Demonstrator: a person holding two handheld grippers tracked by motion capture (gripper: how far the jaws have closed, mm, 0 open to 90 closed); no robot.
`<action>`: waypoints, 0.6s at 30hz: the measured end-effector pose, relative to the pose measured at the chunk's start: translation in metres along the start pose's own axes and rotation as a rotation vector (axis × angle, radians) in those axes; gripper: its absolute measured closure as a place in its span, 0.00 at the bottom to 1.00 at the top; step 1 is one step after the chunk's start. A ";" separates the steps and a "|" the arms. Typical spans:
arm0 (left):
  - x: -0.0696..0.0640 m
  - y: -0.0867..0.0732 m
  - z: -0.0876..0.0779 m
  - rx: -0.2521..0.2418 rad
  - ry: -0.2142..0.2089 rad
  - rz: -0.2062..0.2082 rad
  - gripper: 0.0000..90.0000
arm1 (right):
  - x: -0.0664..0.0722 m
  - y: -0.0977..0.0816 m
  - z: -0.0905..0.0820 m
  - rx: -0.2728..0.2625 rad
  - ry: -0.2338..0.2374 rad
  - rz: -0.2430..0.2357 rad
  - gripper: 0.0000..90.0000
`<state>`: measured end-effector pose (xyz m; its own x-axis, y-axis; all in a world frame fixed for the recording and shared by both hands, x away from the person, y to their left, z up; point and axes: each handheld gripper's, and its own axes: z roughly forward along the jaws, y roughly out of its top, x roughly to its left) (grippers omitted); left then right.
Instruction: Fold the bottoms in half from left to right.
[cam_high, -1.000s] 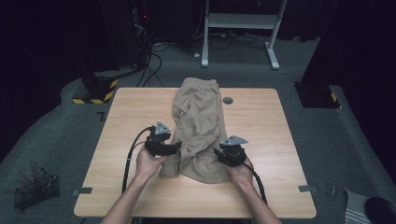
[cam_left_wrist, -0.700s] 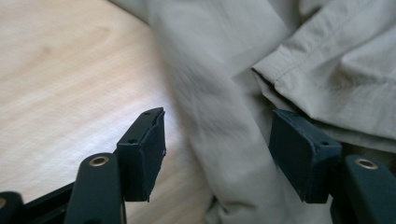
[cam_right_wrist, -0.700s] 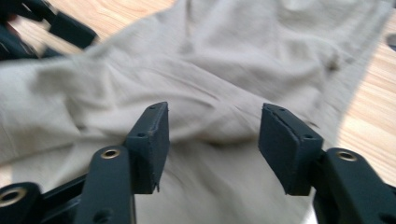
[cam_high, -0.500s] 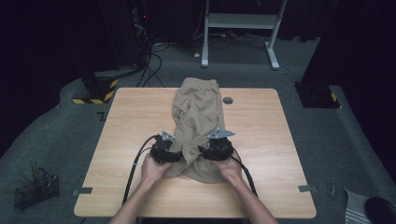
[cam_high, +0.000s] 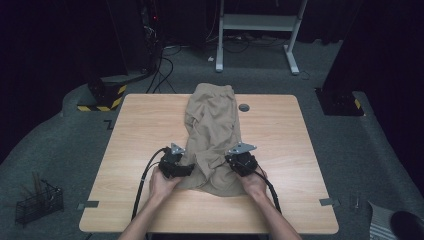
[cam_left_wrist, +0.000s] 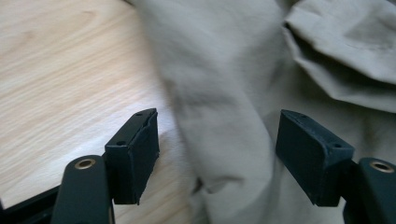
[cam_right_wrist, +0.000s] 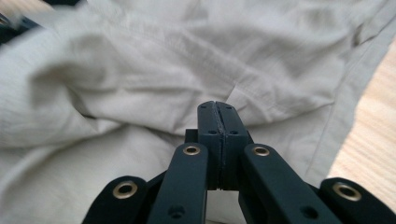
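A tan garment (cam_high: 212, 125) lies lengthwise down the middle of the wooden table (cam_high: 280, 130), crumpled at its near end. My left gripper (cam_high: 189, 169) is at the garment's near left edge. In the left gripper view its jaws (cam_left_wrist: 217, 158) stand wide and have just been opening; a fold of the cloth (cam_left_wrist: 224, 70) lies between them, untouched by the pads. My right gripper (cam_high: 229, 161) is at the near right part of the garment. In the right gripper view its jaws (cam_right_wrist: 218, 109) have just closed tight, and creases in the cloth (cam_right_wrist: 163, 60) gather at their tips.
A small dark round cap (cam_high: 244, 107) sits in the table beside the garment's far end. On the floor stand a wire basket (cam_high: 37, 202) at left, a yellow-and-black striped block (cam_high: 102, 97), and a white desk frame (cam_high: 260, 25) beyond the table.
The left gripper has sunk toward the table at the garment's left edge. The right gripper moved left onto the cloth, then drew back slightly to the right.
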<state>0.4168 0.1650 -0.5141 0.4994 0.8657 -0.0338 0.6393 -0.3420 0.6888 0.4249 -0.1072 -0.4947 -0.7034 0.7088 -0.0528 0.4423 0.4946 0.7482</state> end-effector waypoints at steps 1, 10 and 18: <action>0.001 0.000 -0.001 -0.005 0.004 -0.012 0.34 | 0.000 0.001 -0.002 -0.012 0.005 0.007 0.91; 0.003 0.005 0.016 -0.049 0.042 -0.043 0.31 | 0.019 0.022 0.026 0.036 0.046 0.001 0.60; 0.002 0.002 0.013 -0.036 0.052 -0.023 0.30 | 0.013 0.007 0.032 0.069 0.047 -0.058 1.00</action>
<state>0.4265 0.1612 -0.5221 0.4533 0.8913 -0.0131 0.6282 -0.3090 0.7141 0.4370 -0.0787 -0.5110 -0.7535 0.6544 -0.0629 0.4361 0.5692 0.6970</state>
